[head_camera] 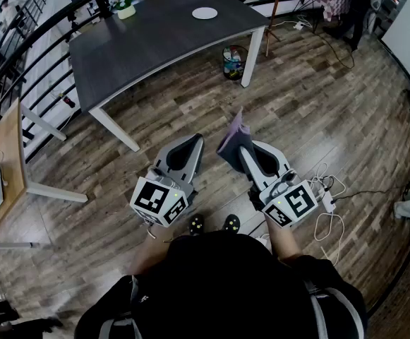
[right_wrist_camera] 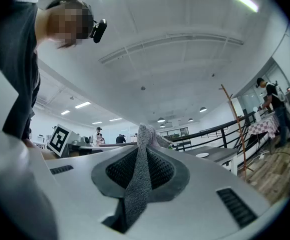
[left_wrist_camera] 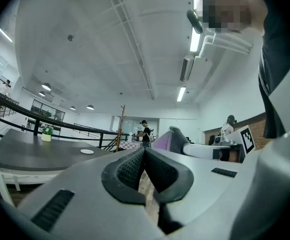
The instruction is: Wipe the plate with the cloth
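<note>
A small white plate (head_camera: 205, 13) lies far off on the dark grey table (head_camera: 155, 37), well beyond both grippers. It also shows in the left gripper view as the plate (left_wrist_camera: 87, 151) and in the right gripper view as the plate (right_wrist_camera: 202, 155). My right gripper (head_camera: 243, 147) is shut on a grey-purple cloth (head_camera: 231, 137). The cloth (right_wrist_camera: 144, 159) runs between its pads and sticks up past the tips. My left gripper (head_camera: 193, 143) is held beside it at waist height over the wooden floor, and its jaws (left_wrist_camera: 145, 153) are shut with nothing between them.
A potted plant (head_camera: 125, 7) stands at the table's far left corner, and a bag (head_camera: 233, 62) sits under the table. A black railing (head_camera: 28, 27) runs behind. A light wooden table (head_camera: 7, 154) is at the left. Cables and a power strip (head_camera: 328, 203) lie on the floor at the right.
</note>
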A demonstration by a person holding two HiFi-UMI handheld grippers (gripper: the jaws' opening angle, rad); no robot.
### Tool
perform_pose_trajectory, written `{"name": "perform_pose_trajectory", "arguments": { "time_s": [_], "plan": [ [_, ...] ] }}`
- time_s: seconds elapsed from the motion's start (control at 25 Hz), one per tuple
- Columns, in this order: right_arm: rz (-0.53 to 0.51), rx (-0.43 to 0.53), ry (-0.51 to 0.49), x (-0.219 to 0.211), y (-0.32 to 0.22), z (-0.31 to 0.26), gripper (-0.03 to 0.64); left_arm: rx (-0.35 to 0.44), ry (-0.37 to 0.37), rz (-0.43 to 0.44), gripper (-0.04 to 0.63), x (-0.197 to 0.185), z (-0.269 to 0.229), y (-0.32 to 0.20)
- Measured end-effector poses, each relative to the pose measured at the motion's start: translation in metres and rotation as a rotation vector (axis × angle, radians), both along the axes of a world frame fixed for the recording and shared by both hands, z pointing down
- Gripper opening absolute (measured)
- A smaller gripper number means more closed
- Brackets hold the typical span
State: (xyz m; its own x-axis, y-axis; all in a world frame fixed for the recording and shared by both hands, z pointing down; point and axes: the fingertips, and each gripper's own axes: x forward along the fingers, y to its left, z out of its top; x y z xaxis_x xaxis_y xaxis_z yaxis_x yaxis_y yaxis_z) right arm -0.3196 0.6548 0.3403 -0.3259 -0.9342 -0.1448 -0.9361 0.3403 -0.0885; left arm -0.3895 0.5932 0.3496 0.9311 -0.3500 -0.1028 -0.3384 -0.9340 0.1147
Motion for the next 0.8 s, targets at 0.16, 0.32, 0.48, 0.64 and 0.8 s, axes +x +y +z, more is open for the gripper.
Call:
{"name": "perform_pose_trajectory", "arguments": {
  "time_s": [0.16,0.32,0.48,0.64,0.8],
  "plan": [
    [0.005,-0.003,-0.008,0.004,0.007,0.002,0.043,0.001,-0.006,0.002,-0.003,0.003,0.001,0.006],
    [-0.004,0.01,-0.005,0.005,0.013,0.001,0.043,0.001,-0.007,0.0,-0.005,0.005,0.002,0.011],
    [-0.012,0.037,-0.017,0.008,0.017,-0.004,0.043,0.0,-0.015,0.009,-0.005,0.011,0.004,0.015],
    [0.003,0.035,-0.018,0.018,0.02,-0.003,0.043,0.001,-0.025,0.023,-0.003,0.021,0.007,0.019],
    [0.026,0.028,-0.031,0.035,0.023,0.001,0.043,0.003,-0.031,0.032,-0.003,0.033,0.01,0.02]
  ]
}}
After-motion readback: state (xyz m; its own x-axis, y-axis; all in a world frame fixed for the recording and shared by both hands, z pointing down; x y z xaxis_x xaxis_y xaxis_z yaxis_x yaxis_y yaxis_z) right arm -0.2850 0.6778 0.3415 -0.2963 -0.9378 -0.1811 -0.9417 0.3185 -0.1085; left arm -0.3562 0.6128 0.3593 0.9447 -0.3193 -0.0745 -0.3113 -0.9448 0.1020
